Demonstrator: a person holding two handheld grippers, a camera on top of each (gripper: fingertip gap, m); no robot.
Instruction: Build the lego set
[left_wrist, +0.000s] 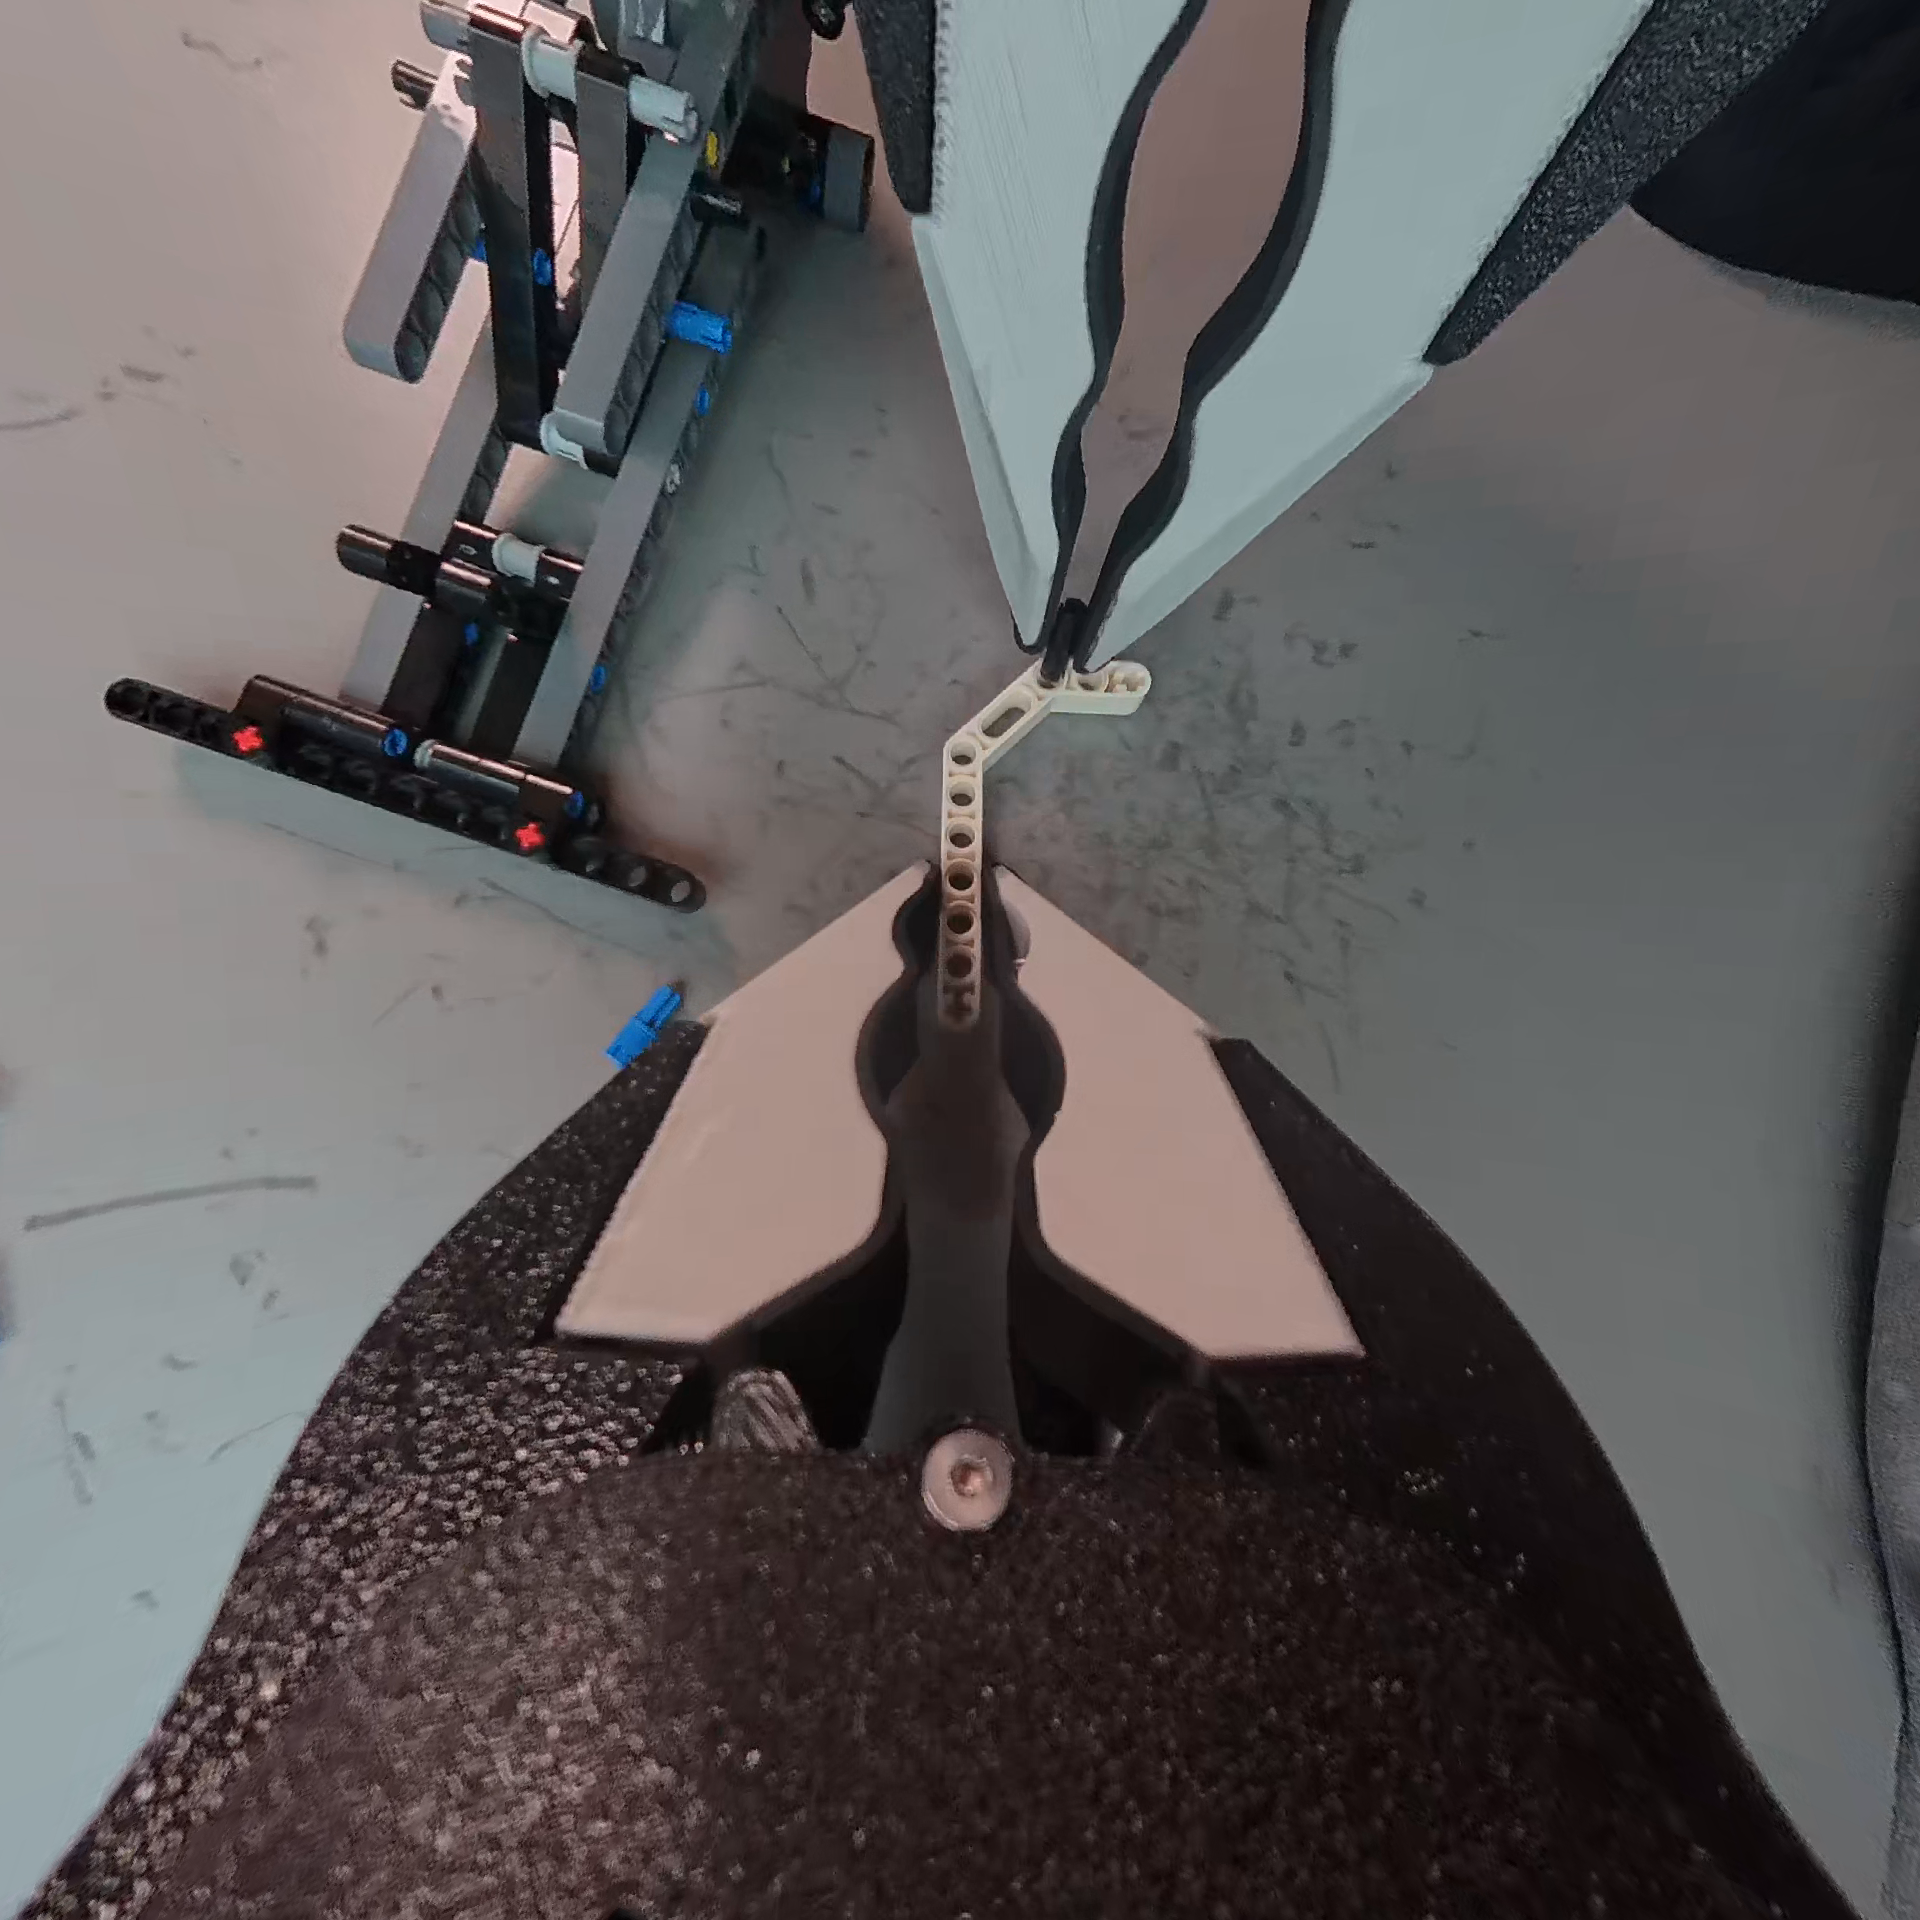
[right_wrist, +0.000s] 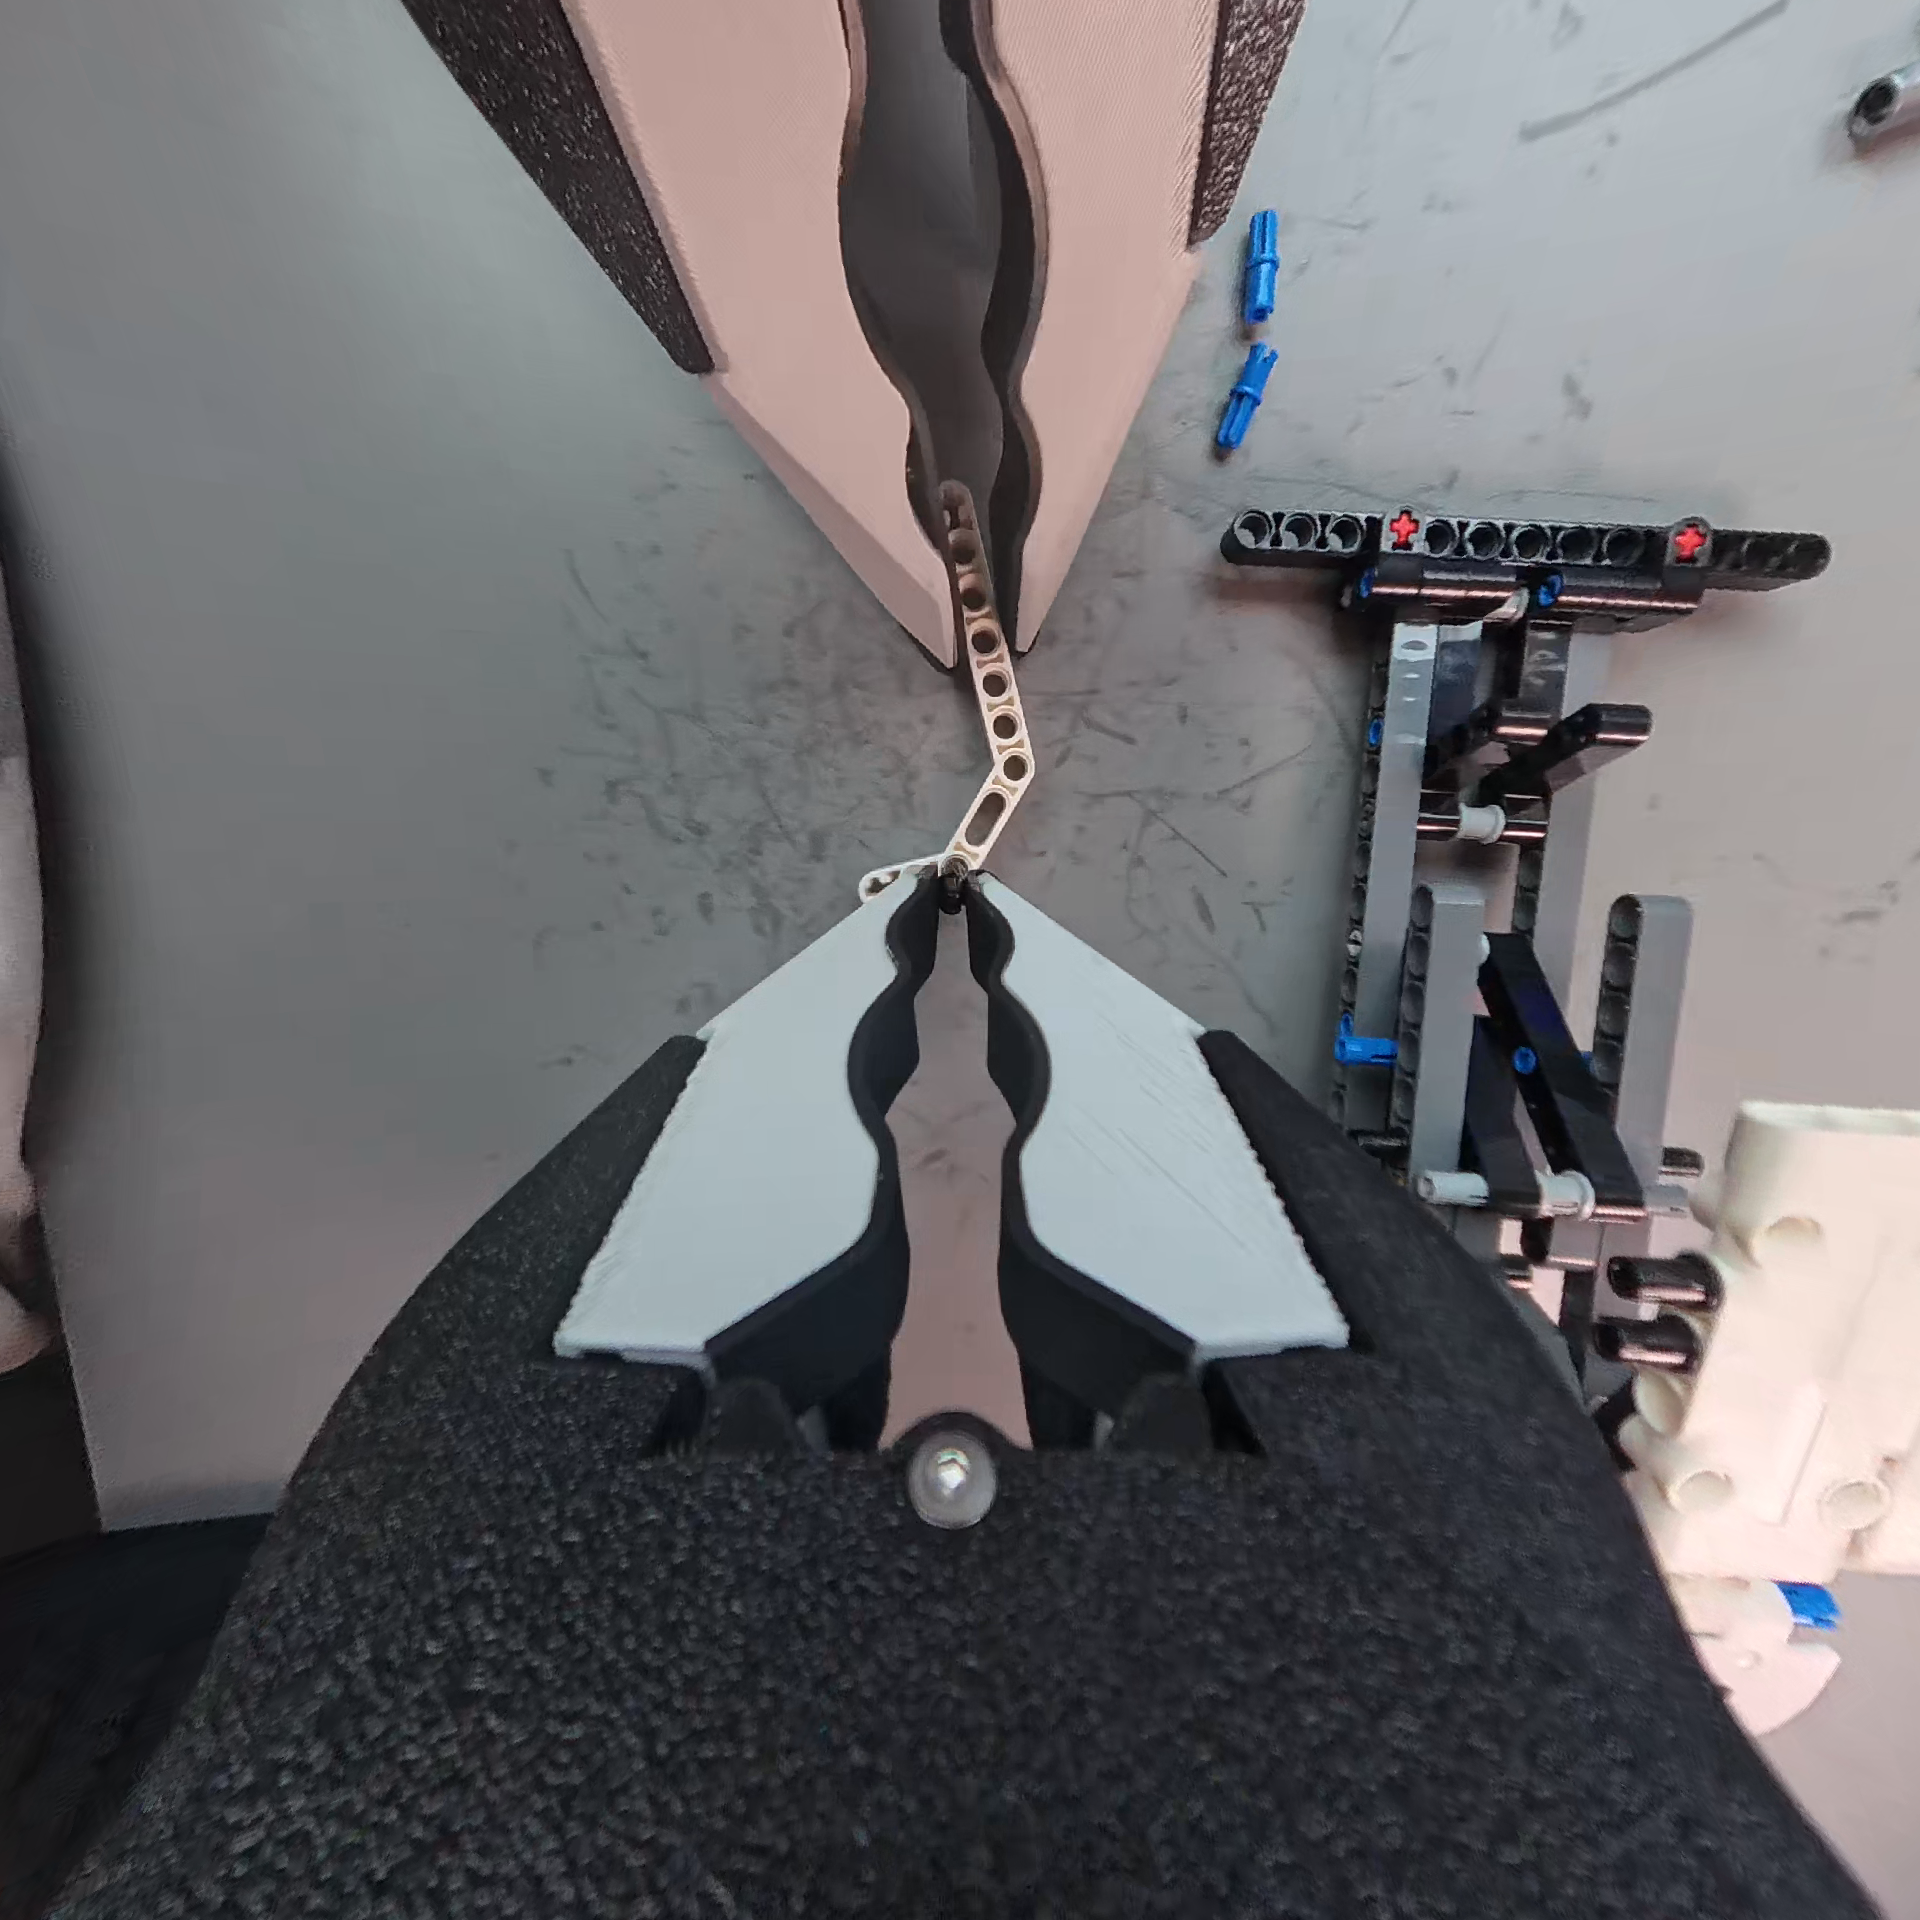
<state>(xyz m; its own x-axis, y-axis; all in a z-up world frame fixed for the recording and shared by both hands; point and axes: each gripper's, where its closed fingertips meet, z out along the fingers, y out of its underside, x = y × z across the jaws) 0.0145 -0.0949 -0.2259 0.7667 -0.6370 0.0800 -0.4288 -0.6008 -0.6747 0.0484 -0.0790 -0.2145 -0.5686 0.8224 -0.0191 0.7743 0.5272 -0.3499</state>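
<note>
1. Centrally, a white double-bent liftarm (left_wrist: 961, 831) hangs in the air above the scuffed grey desk (left_wrist: 1455, 935), held between the two grippers.
2. Its long straight end sits clamped between the closed fingers of the left gripper (left_wrist: 961, 883), which probably serves to steady the beam so its holes face the other tool.
3. At the bent end, the right gripper (right_wrist: 951, 888) pinches a small black pin (right_wrist: 950, 894) at its fingertips, the pin's tip at a hole by the second bend; I judge the pin is being pressed in, though how deep it sits is too small to tell.
4. Off to one side on the desk lies the partly built grey-and-black frame (right_wrist: 1507, 831), with red axle ends and blue pins, apart from both tools.
5. Two loose blue pins (right_wrist: 1252, 332) lie near the frame's long black beam, likely stock for later steps.
6. A cream holed block (right_wrist: 1787, 1351) stands at the frame's far end.
</note>
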